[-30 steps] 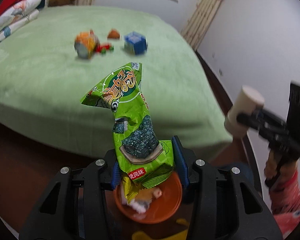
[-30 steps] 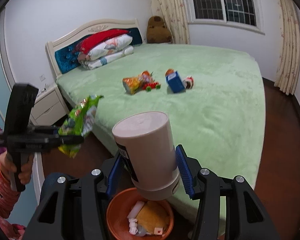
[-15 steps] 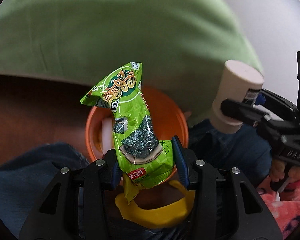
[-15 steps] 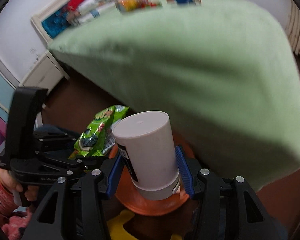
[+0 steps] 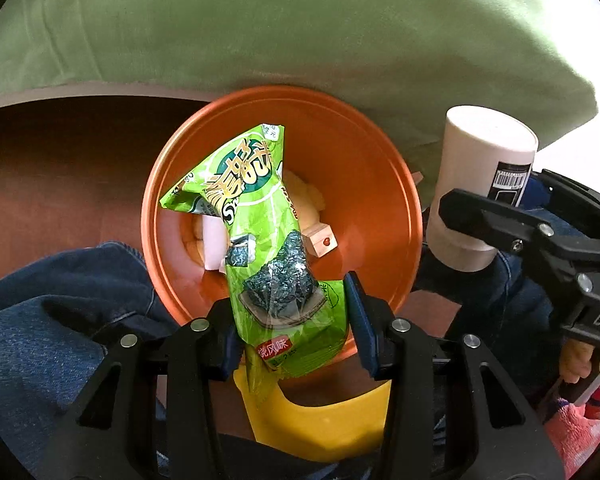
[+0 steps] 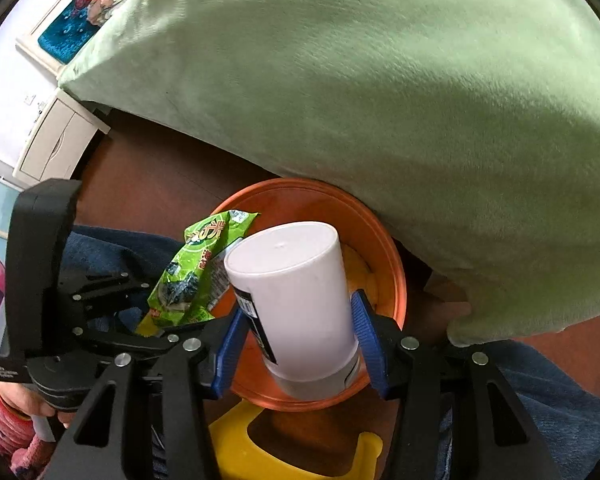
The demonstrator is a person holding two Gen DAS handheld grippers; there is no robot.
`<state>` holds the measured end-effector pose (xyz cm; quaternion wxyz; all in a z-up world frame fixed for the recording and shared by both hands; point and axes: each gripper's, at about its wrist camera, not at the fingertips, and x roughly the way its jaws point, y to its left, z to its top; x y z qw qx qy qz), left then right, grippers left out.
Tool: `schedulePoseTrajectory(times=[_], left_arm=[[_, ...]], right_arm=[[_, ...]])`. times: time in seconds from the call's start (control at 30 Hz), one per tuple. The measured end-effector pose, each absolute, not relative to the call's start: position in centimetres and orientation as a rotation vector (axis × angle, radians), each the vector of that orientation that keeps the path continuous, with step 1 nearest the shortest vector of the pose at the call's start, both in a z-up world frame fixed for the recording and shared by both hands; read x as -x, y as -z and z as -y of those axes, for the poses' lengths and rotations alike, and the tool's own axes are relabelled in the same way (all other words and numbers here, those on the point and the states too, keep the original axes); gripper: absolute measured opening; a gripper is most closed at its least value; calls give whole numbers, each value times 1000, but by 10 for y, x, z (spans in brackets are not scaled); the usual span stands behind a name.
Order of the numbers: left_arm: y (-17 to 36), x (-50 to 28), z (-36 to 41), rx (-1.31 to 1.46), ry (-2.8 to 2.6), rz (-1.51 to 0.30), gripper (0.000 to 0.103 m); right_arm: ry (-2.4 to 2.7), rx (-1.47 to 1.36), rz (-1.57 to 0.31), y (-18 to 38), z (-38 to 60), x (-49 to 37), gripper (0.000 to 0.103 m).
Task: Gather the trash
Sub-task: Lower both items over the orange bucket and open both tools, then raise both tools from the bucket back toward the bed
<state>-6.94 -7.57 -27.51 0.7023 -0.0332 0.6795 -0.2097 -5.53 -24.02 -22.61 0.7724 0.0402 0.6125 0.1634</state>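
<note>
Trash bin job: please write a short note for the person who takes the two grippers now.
Left gripper: its jaws are opening, with the green snack bag between them, hanging over the orange bin.
Right gripper: shut on the white cup, tilted above the same bin.
Bin: on the floor against the green bed cover, above a yellow stool; some trash already lies inside.
Done: both pieces are brought over the bin.
Left: let the bag drop, release the cup. Whether more trash remains on the bed, these views do not show.
</note>
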Motion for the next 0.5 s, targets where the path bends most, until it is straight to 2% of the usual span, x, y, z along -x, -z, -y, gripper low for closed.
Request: schedulePoseTrajectory(times=[0.03,0.07,0.1,0.13,0.3,0.5], left_arm=[[275,70,75,75,464,-1510,51],[274,69,75,74,455,-1502,54],[274,63,75,74,449,-1498,59],[274,63,74,73,441,-1495,65],[266,63,69,76,419,-1467,72],[255,62,69,56,421,-1442,72]], right_arm=[[-348,-92,-1326,228,246,51,52],[-337,-101,-1322,228,248,50,58],[-330,-116,-1320,228,250,49,66],[-325,-125,-1317,227,250,48,79],[-297,-157,-1252,214,258,48,82],[-284,-194,-1251,213,267,48,82]])
